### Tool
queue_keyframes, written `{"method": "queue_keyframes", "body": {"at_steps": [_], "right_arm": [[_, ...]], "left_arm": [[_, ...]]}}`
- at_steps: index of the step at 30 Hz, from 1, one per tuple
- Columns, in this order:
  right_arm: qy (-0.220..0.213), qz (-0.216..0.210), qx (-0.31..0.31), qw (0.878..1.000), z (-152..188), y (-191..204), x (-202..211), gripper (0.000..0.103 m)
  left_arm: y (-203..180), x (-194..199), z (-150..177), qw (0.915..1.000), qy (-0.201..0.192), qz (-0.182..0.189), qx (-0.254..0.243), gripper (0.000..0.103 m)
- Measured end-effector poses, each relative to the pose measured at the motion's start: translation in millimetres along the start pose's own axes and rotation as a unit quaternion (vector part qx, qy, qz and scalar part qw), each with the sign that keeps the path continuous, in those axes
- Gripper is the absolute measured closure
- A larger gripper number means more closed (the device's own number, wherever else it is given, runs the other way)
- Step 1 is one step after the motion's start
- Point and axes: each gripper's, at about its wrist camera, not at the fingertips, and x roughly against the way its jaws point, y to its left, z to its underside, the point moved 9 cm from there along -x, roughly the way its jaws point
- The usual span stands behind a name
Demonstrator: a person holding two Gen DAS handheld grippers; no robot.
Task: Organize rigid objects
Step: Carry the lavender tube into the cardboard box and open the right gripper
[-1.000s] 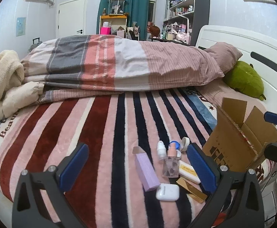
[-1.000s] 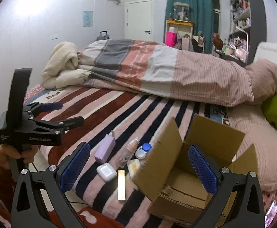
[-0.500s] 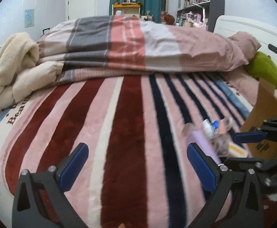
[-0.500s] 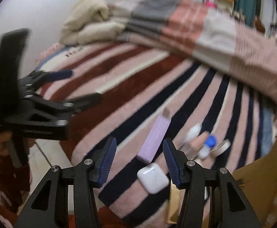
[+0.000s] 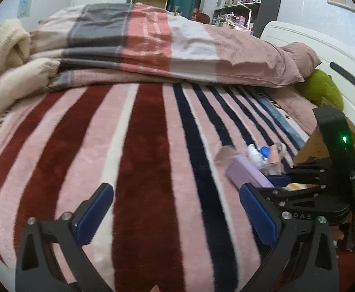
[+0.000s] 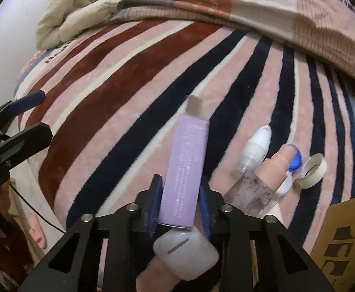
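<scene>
A: What is seen at the right hand-held gripper [image 6: 179,202]?

B: Its blue pads are closed narrowly on the near end of the lilac carton [image 6: 186,170], which lies flat on the striped bed blanket [image 6: 128,77] and points away from the hand-held gripper. Half a second ago the pads were set apart above the carton; now they are drawn in against its two long sides. A grasp is judged to be made, though no lift is shown yet.

A: And what lies around it?

B: A white earbud case [image 6: 186,255] is found just beneath the hand-held gripper, touching the carton's near end. To the right of the fingers a clear pump bottle with a peach collar [image 6: 262,185], a small white dropper bottle [image 6: 255,149], a blue-capped item [image 6: 295,160] and a roll of tape [image 6: 312,170] are gathered. The cardboard box [image 6: 348,238] is seen at the far right edge.

A: And the left hand-held gripper [image 5: 175,216]?

B: It is held wide and empty over bare blanket, with the carton [image 5: 246,175] and the right tool off to its right. Compared with a second ago, its view has been turned away from the pile, and the right tool has been brought down from above the box to the objects.

A: What does this mean for the task?

B: The carton is judged to be the first item taken, probably for the box. Care may be needed so the earbud case is not dragged along.
</scene>
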Motion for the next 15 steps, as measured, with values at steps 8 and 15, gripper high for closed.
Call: {"method": "queue_keyframes", "body": {"at_steps": [8, 15], "right_arm": [[-0.084, -0.026, 0.043, 0.995, -15.0, 23.0, 69.6, 0.082], [-0.155, -0.038, 0.046, 0.986, -16.0, 24.1, 135.2, 0.082]], "left_arm": [[-49.5, 10.5, -36.0, 0.9891, -0.009, 0.146, 0.018, 0.001], [-121.2, 19.8, -73.9, 0.9692, -0.003, 0.246, 0.001, 0.026]]}}
